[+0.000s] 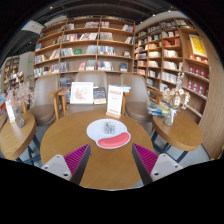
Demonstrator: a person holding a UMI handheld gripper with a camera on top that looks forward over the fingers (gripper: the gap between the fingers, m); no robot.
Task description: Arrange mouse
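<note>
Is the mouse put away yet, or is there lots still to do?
Nothing looks done yet. The white mouse sits on a pink pad on the round wooden table, just beyond the tool. The tool is open and holds nothing, pointing toward the mouse. Left to do: reach it, grip it and arrange it.

one mouse, one mousepad, two signs.

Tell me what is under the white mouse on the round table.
A pink pad lies under the white mouse, on the round wooden table. The part beneath the mouse is covered. The open tool is short of it.
</note>
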